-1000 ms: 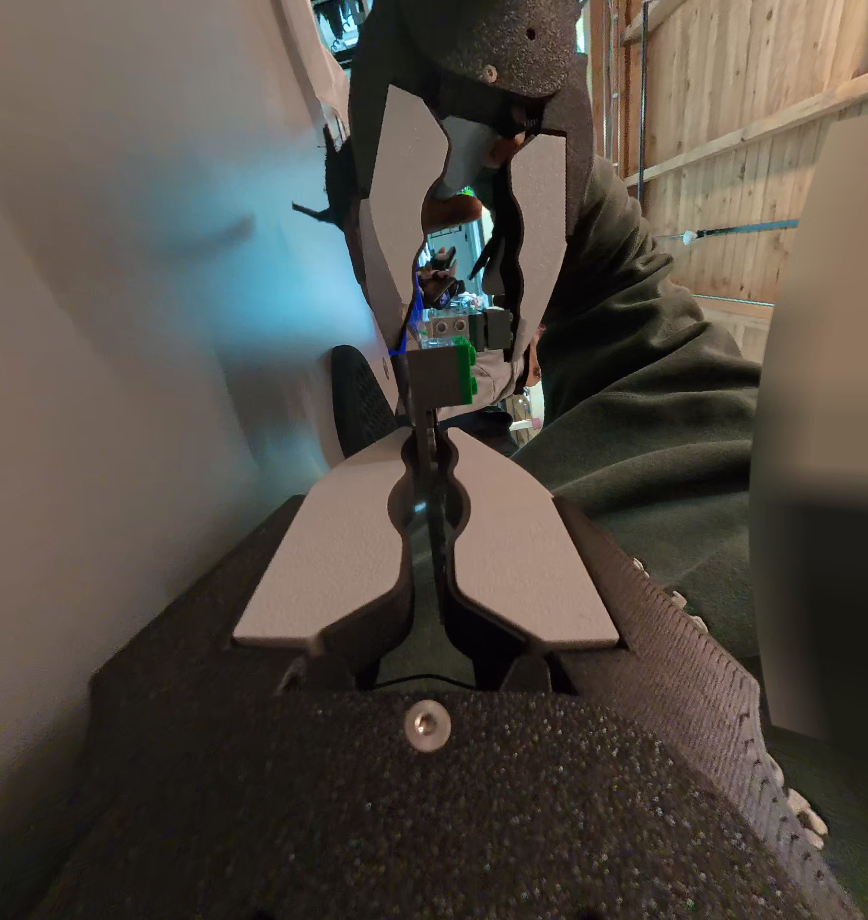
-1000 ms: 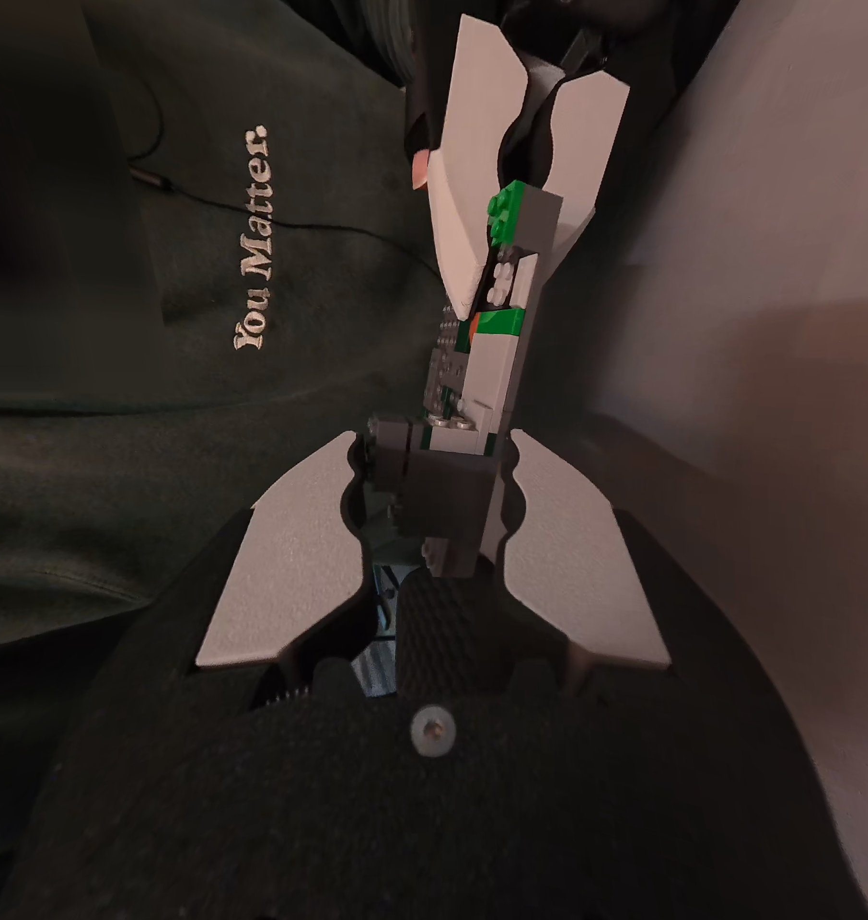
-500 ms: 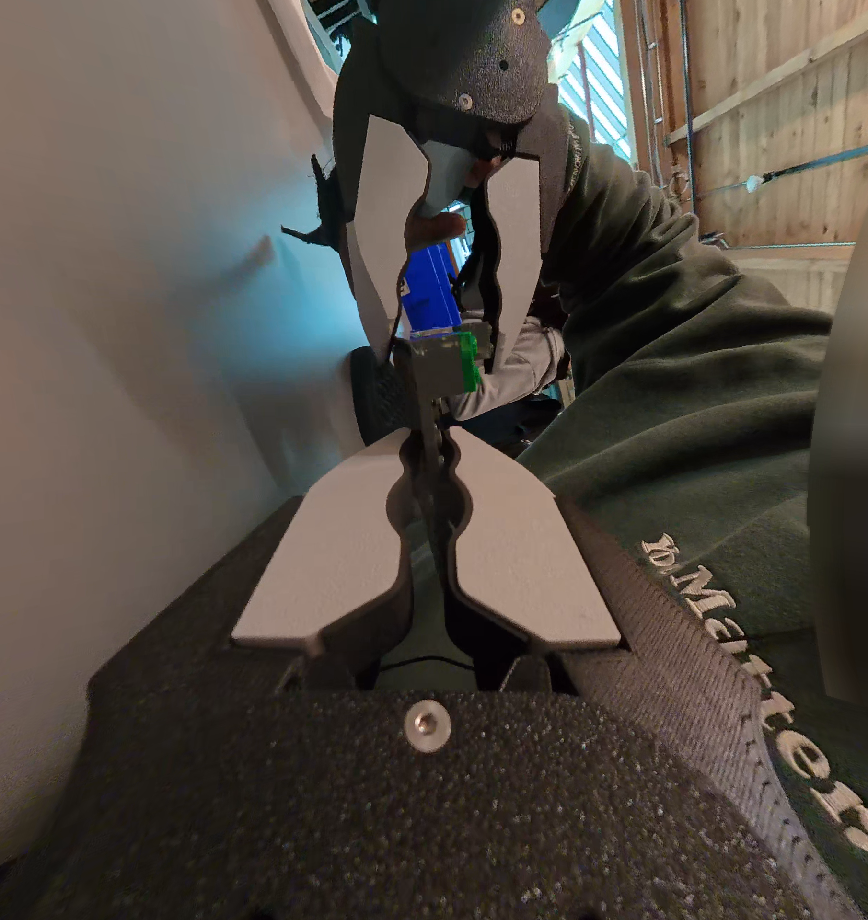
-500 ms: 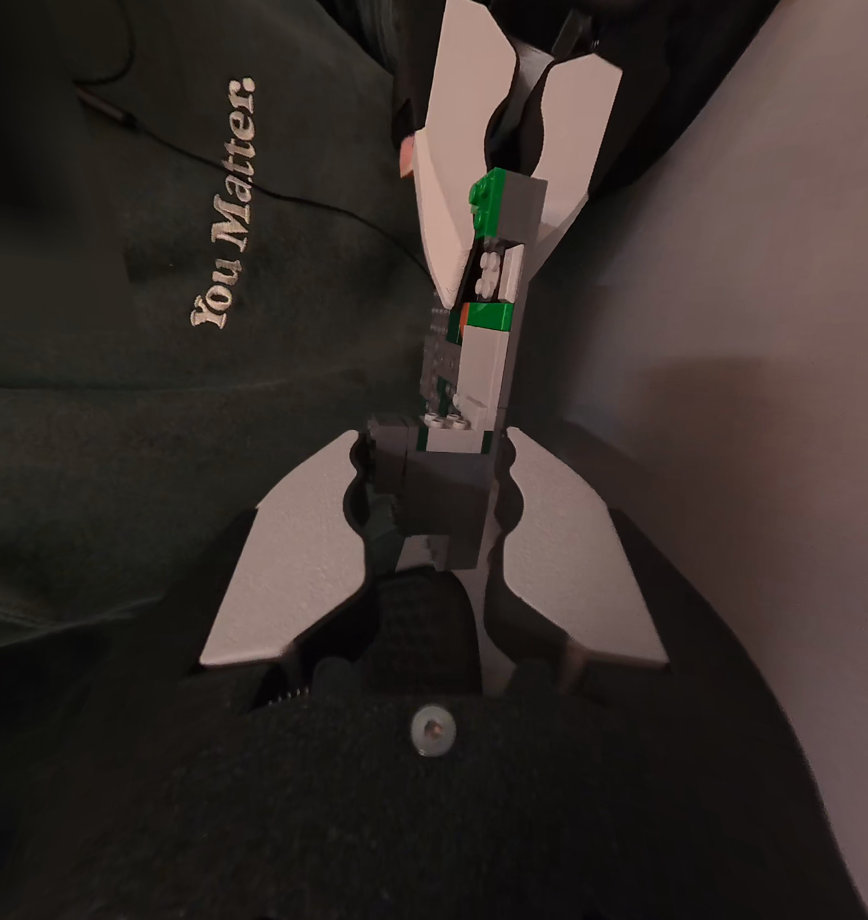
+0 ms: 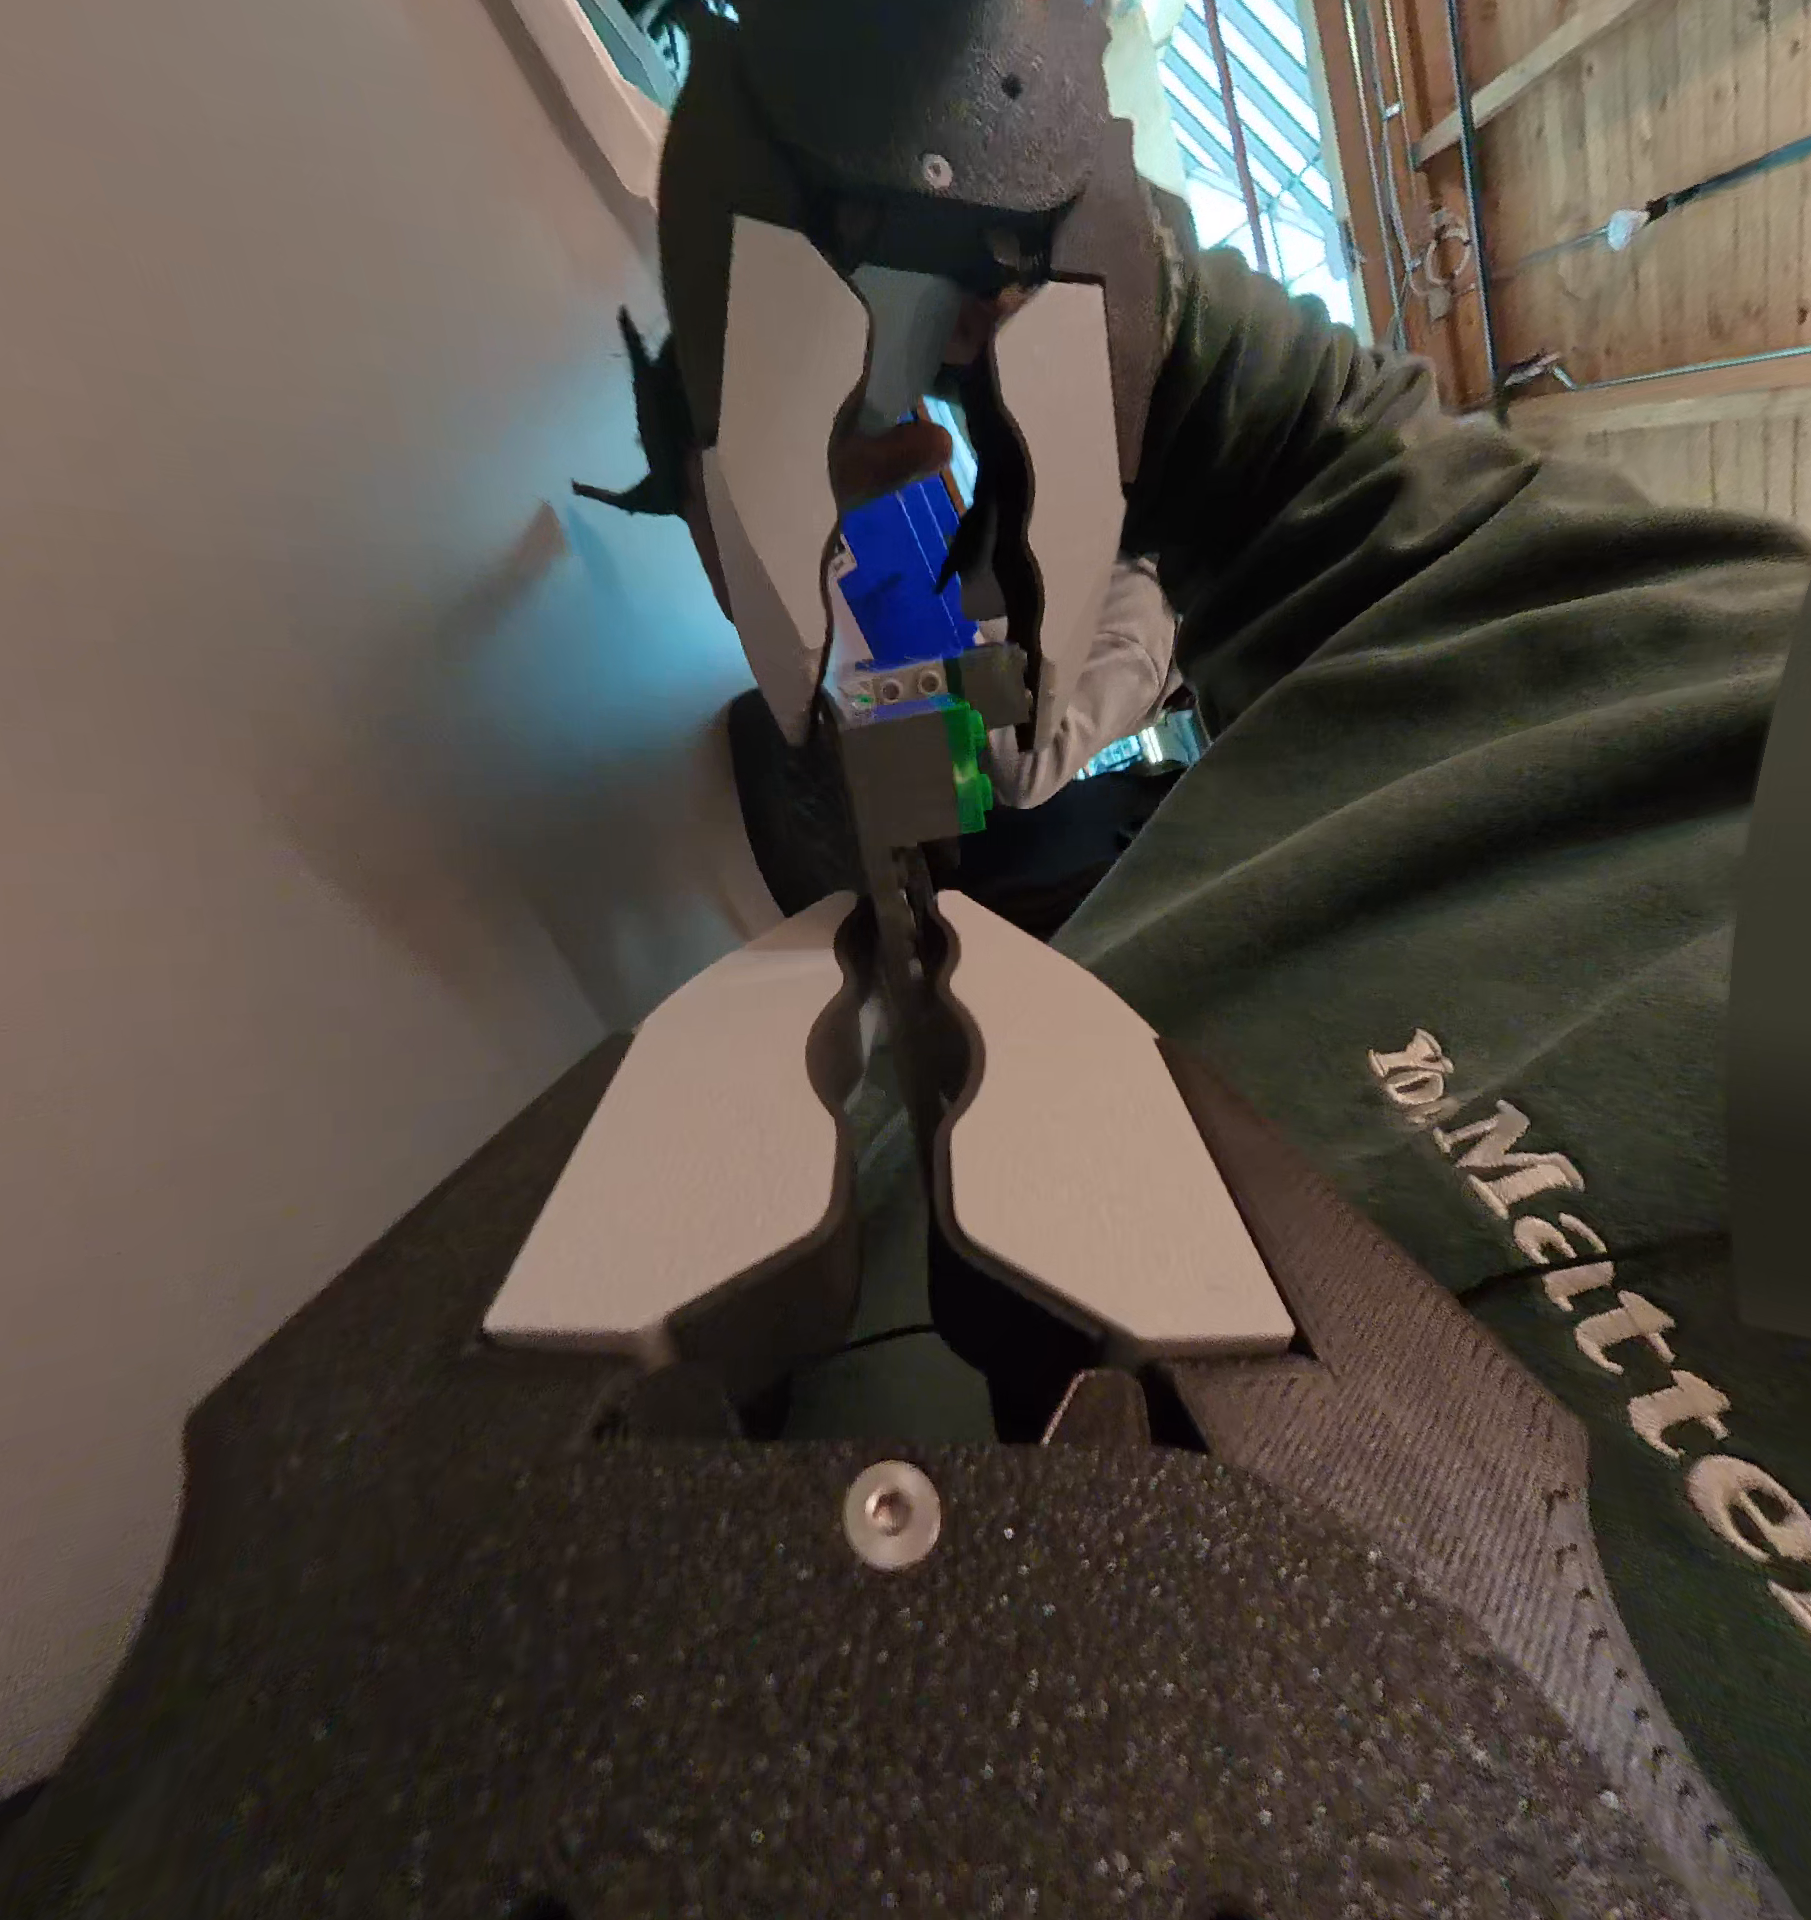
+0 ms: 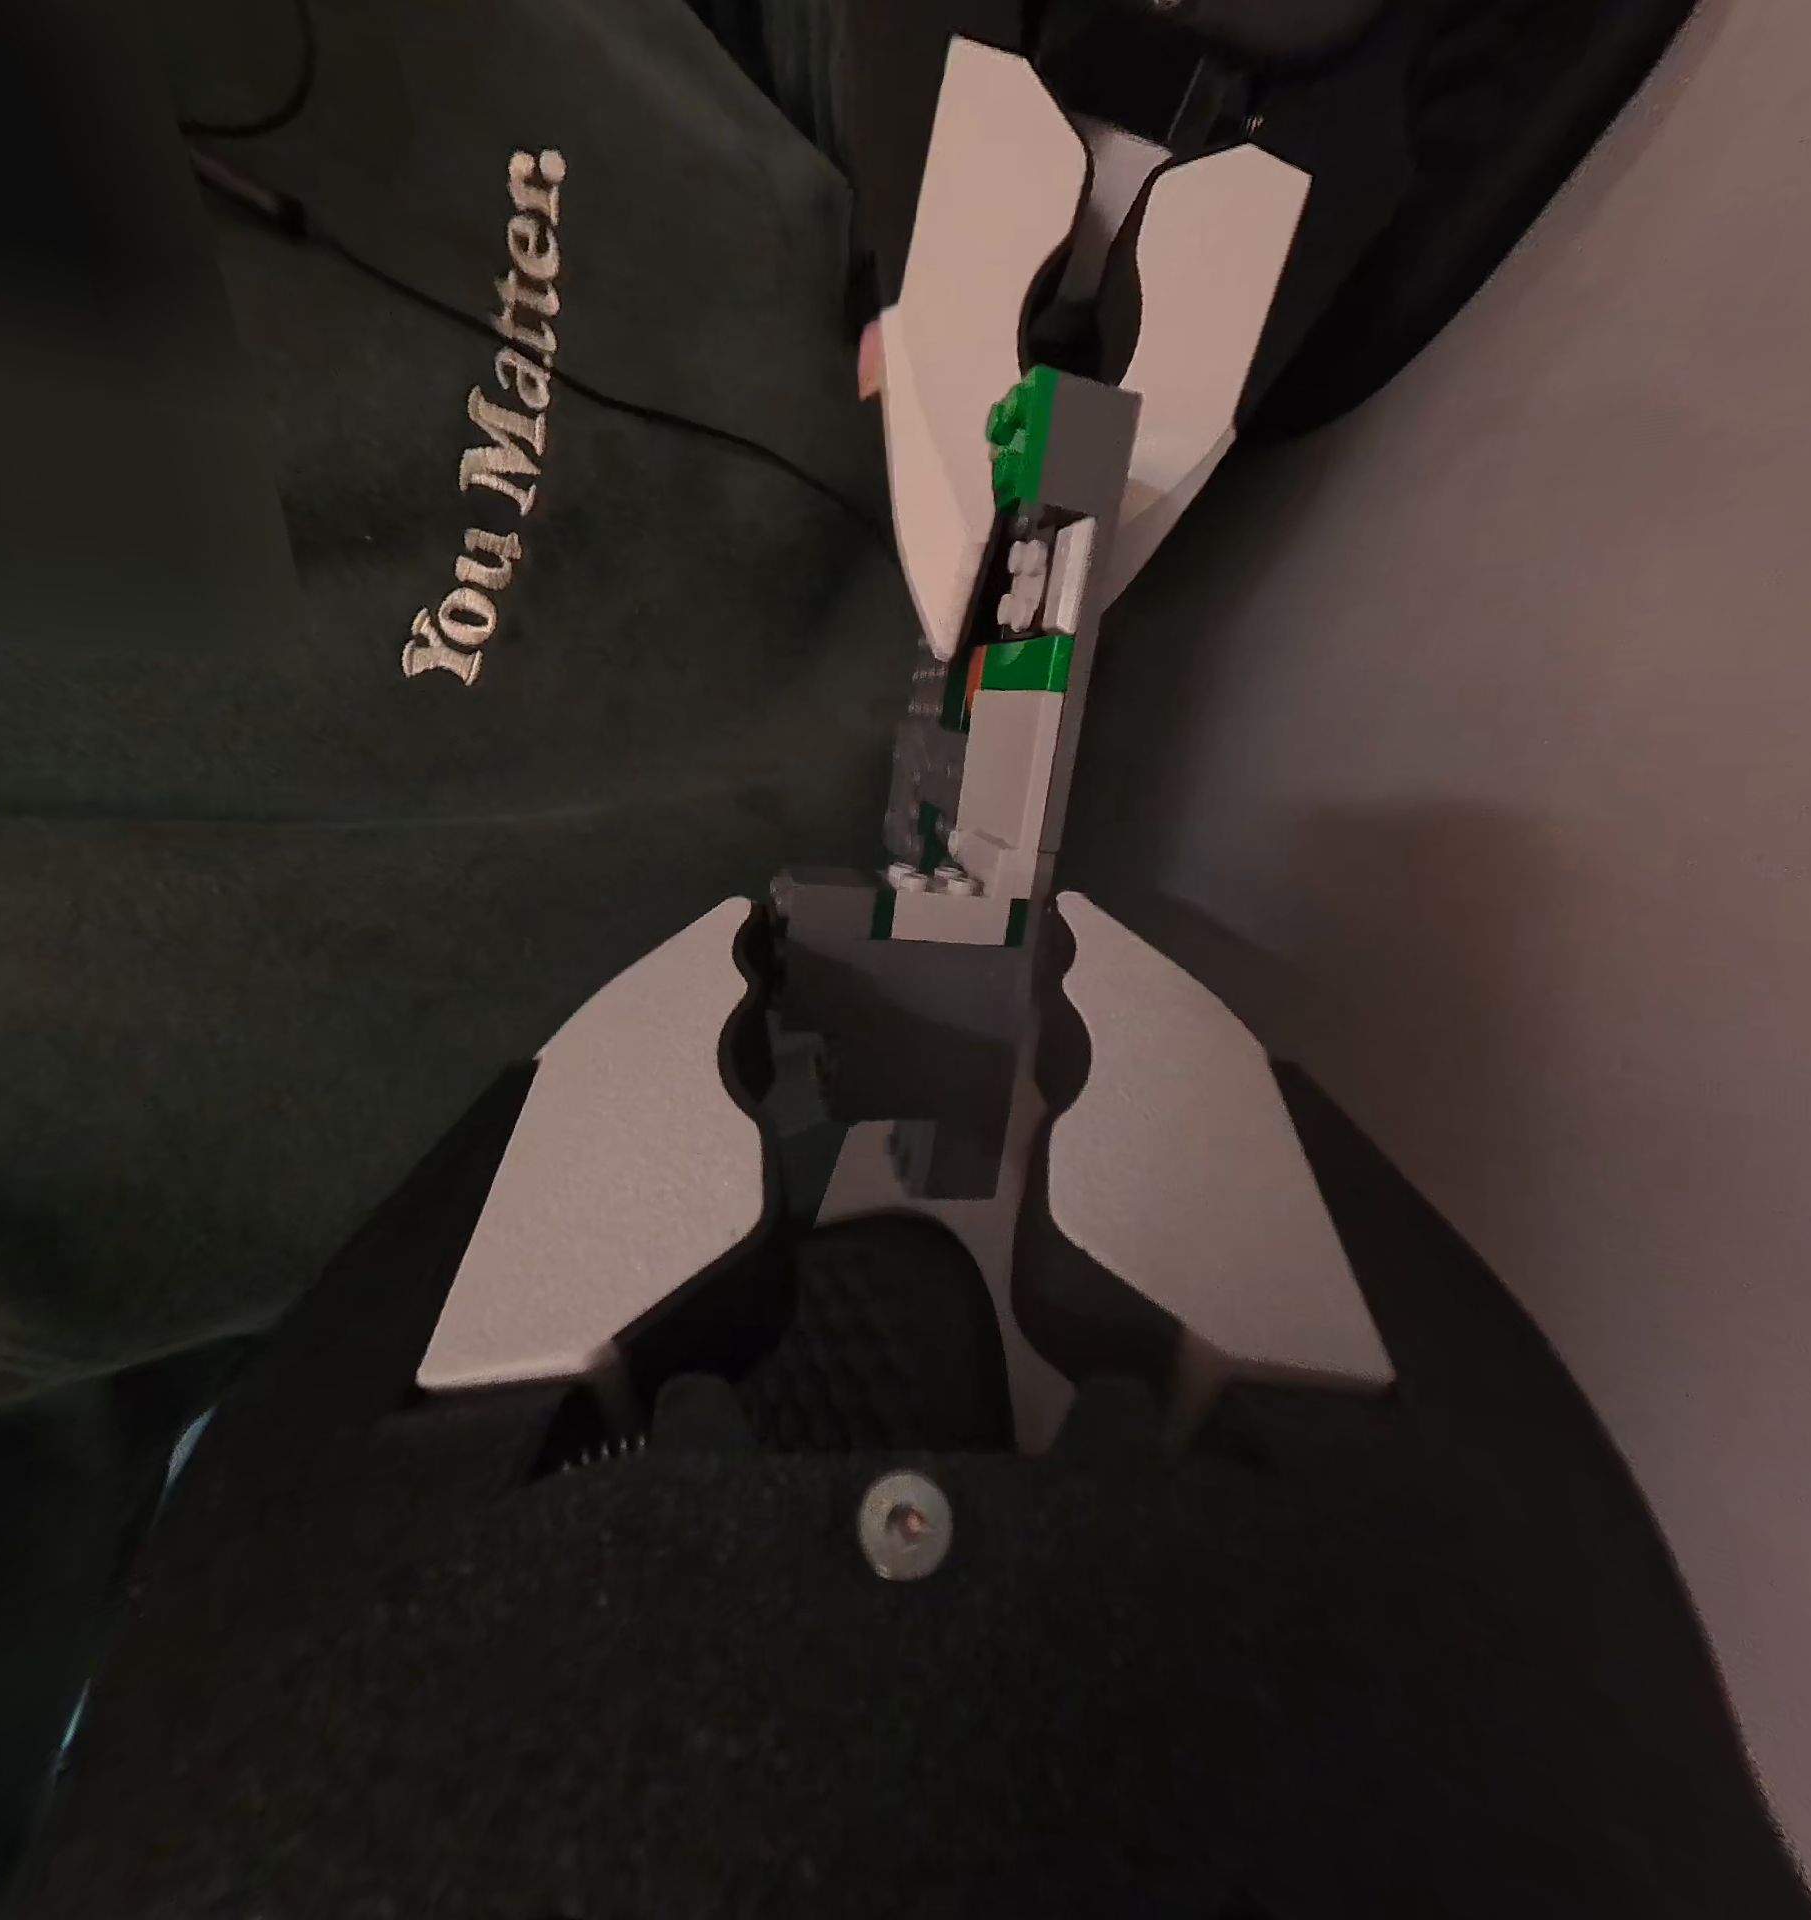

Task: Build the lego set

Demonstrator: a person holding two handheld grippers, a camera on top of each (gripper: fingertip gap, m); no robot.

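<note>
The lego model is the landmark: a long grey strip with green and white bricks, held in the air between both grippers, in front of a person's dark green sweatshirt and beside a pale wall.

The right gripper clamps the model's wider dark grey end, its fingers narrowed onto the bricks on either side. From there the model runs away to the left gripper, at its far end by a green brick.

In the left wrist view, the left gripper is nearly closed, pinching a thin dark piece of the model. Beyond the model, the right gripper grips the end bearing blue bricks.
</note>
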